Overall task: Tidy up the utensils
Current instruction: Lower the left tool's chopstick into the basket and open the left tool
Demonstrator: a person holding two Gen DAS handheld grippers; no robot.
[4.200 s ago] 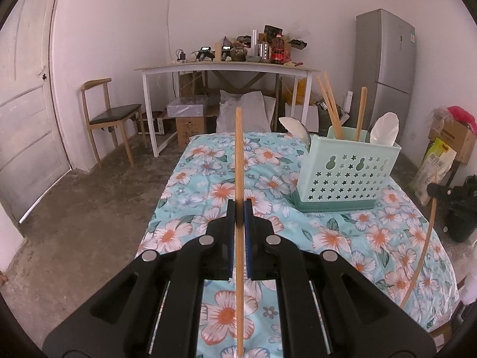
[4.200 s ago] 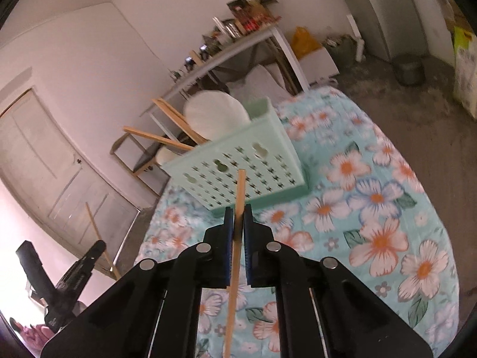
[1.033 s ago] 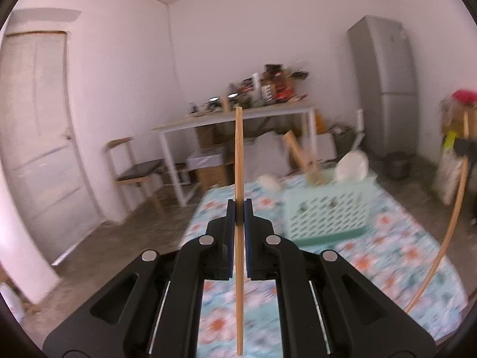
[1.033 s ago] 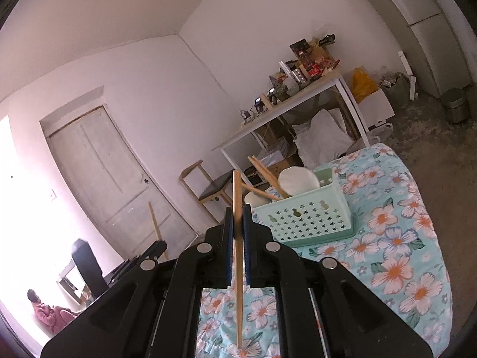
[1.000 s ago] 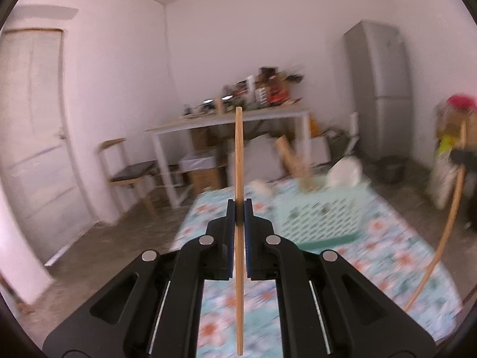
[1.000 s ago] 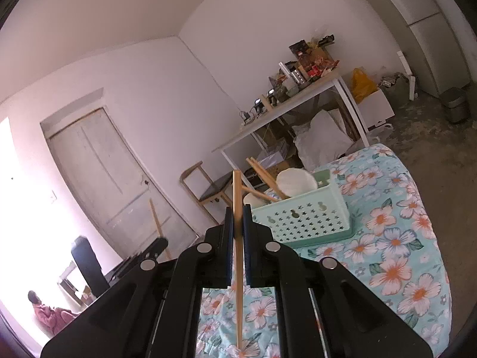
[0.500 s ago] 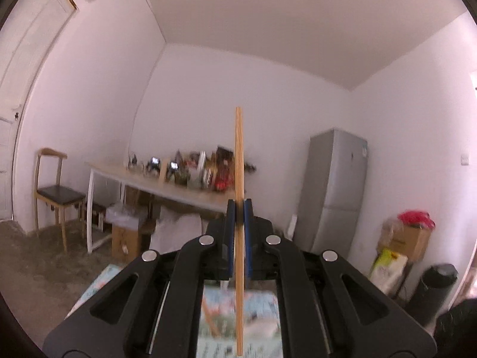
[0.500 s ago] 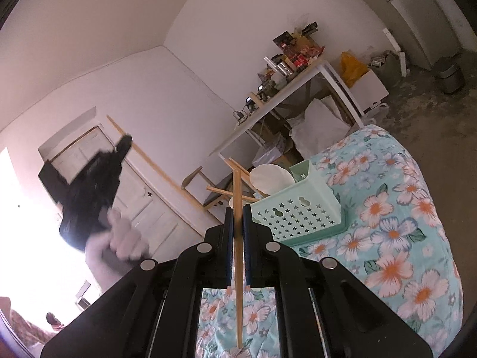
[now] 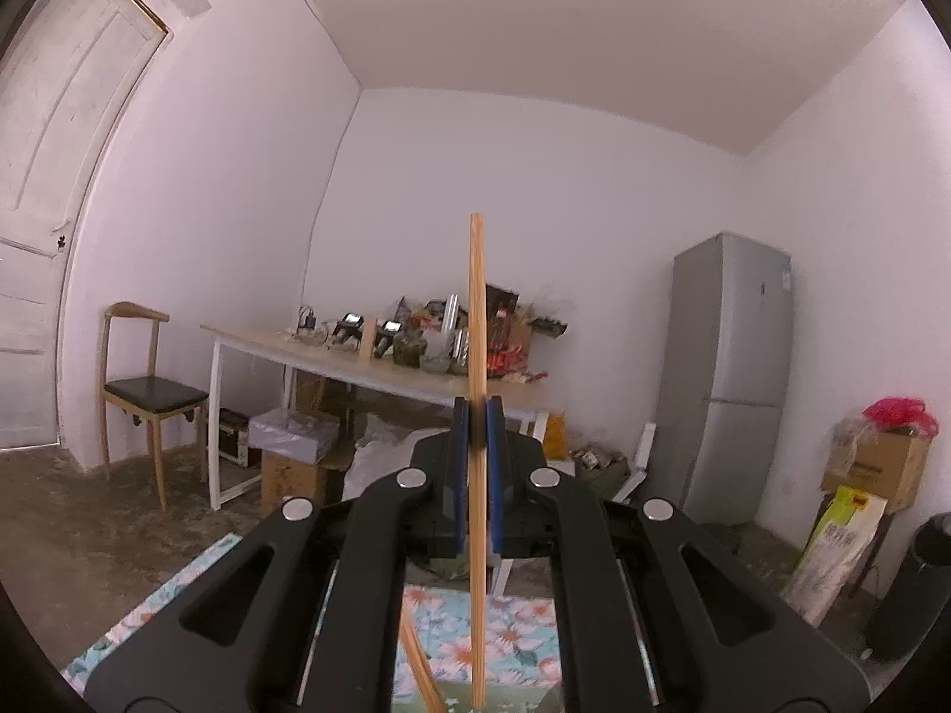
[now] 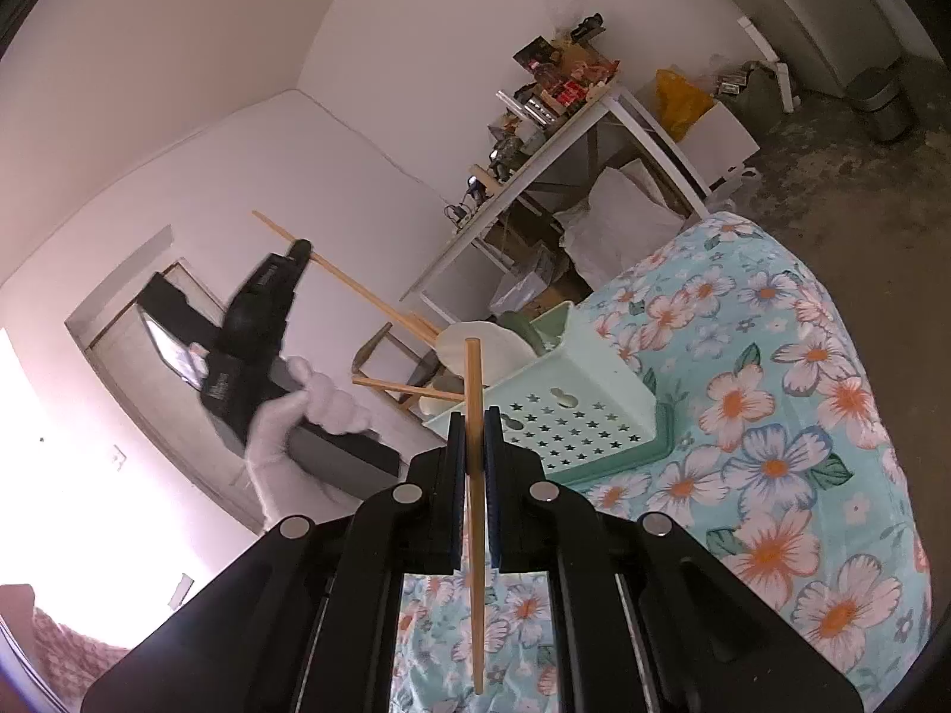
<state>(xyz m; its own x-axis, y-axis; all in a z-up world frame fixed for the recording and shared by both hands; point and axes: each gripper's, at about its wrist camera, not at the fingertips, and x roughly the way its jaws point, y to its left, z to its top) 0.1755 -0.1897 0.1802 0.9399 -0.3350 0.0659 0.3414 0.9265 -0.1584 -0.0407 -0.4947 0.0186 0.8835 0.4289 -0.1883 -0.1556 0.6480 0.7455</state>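
Observation:
My left gripper (image 9: 475, 416) is shut on a wooden chopstick (image 9: 476, 309) that stands upright between its pads. In the right wrist view the left gripper (image 10: 297, 252) is high over the mint green utensil basket (image 10: 570, 392), and its chopstick (image 10: 345, 282) slants down with its lower end at the basket's top. My right gripper (image 10: 474, 422) is shut on a second wooden chopstick (image 10: 474, 380), in front of the basket. The basket holds more chopsticks (image 10: 404, 387) and a white spoon (image 10: 481, 344). It stands on the floral tablecloth (image 10: 772, 416).
A white work table (image 9: 368, 368) with clutter stands by the far wall, boxes under it. A wooden chair (image 9: 145, 398) is at the left and a grey fridge (image 9: 731, 374) at the right. A cardboard box (image 9: 879, 463) and a dark bin (image 9: 915, 582) stand at far right.
My left gripper has risen and tilted up, so its view left the table for the far wall, and moved over the basket. My right gripper has stayed nearly still with its chopstick.

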